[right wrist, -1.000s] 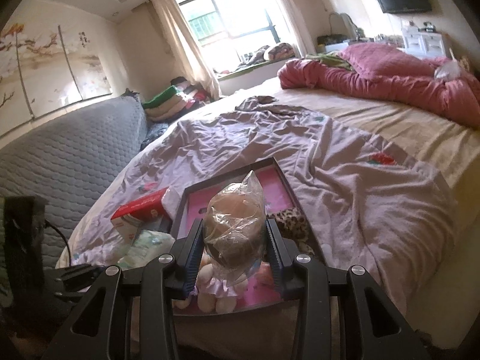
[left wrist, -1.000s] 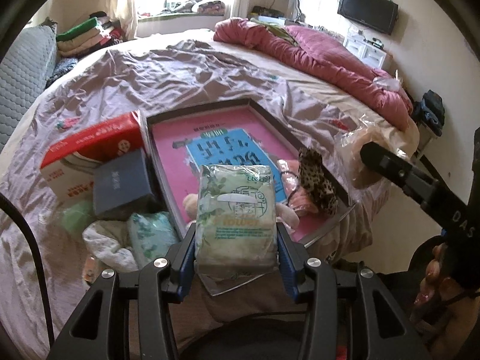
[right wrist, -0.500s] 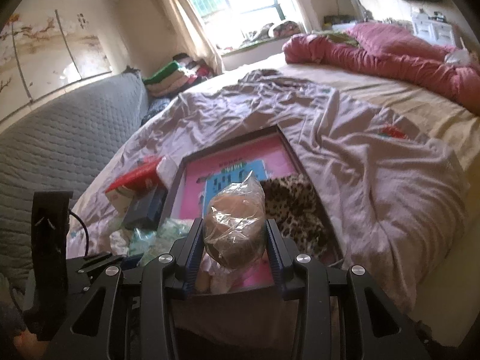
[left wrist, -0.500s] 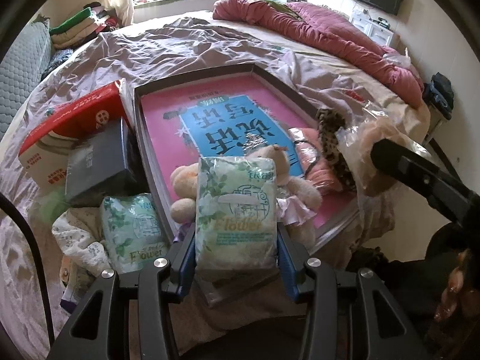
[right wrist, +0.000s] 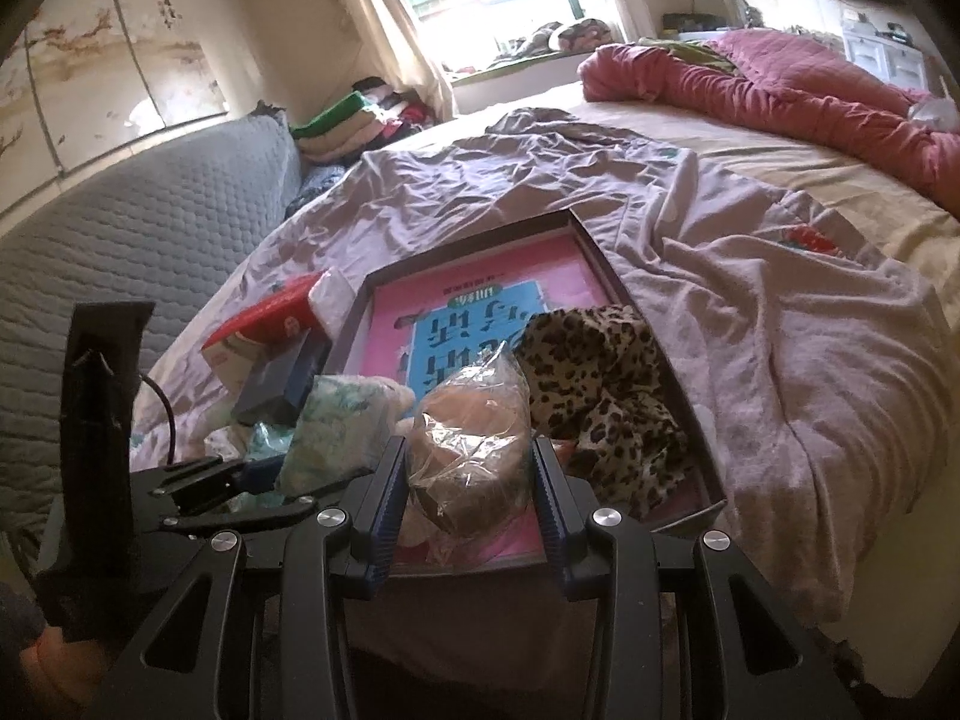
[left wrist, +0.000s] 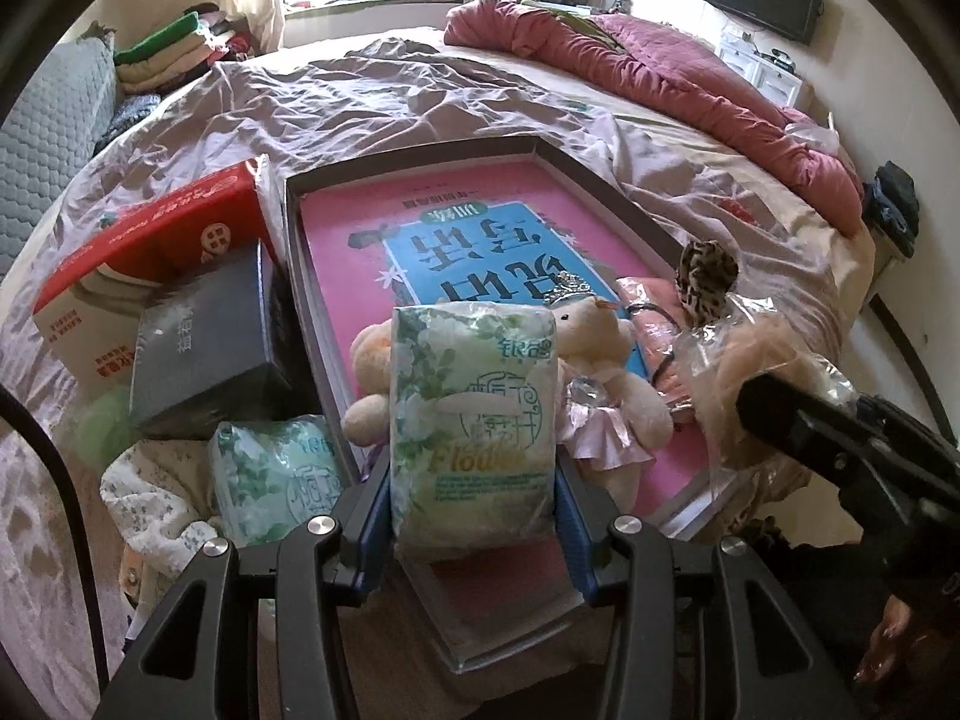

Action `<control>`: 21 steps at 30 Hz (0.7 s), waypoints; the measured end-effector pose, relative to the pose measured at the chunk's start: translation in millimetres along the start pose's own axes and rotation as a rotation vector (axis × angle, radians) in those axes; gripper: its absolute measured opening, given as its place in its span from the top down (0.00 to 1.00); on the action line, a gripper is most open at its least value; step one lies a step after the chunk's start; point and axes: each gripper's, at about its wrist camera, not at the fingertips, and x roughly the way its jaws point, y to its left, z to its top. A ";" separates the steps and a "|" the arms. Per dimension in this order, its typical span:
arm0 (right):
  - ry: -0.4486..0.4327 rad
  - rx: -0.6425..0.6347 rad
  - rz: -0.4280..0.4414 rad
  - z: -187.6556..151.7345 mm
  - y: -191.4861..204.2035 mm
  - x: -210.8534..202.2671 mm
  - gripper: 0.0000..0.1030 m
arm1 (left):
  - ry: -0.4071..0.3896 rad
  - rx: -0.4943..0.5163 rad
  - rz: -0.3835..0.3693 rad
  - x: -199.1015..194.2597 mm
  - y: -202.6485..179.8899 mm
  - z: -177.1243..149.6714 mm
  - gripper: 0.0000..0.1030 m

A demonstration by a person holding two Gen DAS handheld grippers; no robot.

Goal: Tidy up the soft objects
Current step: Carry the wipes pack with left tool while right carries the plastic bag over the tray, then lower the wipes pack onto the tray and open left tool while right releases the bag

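Both grippers tilt down over the near end of the bed, side by side. The left gripper (left wrist: pixel 474 510) has its blue pads clamped on the flanks of a green-and-white tissue pack (left wrist: pixel 471 426), held upright above the near edge of the shallow tray (left wrist: pixel 606 180). The right gripper (right wrist: pixel 471 501) squeezes a clear plastic bag with something tan and fuzzy inside (right wrist: pixel 471 456), also over the tray's near end, its fingers narrowed onto the bag.

The left wrist view gives plenty that the other hides: a cream teddy bear in a pink skirt (left wrist: pixel 600 384) lying in the tray right behind the held pack, a second tissue pack (left wrist: pixel 273 486) outside the tray on the left, a dark grey box (left wrist: pixel 204 354) and a red-and-white carton (left wrist: pixel 150 252) stacked beside it. It also catches the right gripper's black finger coming in from the right, bag in its grasp, and a bit of a hand at the lower right corner.

The right wrist view opens up the leopard-print cloth (right wrist: pixel 600 384), bunched along the tray's right side, just beside the held bag. The left gripper shows at lower left with its pack. Beyond lie the rumpled mauve sheet (right wrist: pixel 750 312) and the red quilt (right wrist: pixel 810 84) at the far end.
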 end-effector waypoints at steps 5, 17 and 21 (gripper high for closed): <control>0.020 -0.011 -0.005 -1.6 2.7 7.9 0.60 | -0.007 0.020 0.010 0.8 -1.7 -1.1 0.54; 0.049 -0.035 -0.063 -7.6 2.0 23.7 0.60 | -0.016 -0.006 -0.024 -2.9 6.7 -2.1 0.54; 0.053 -0.052 -0.082 -10.0 2.9 30.1 0.60 | -0.017 -0.008 -0.032 -3.3 6.2 -2.5 0.54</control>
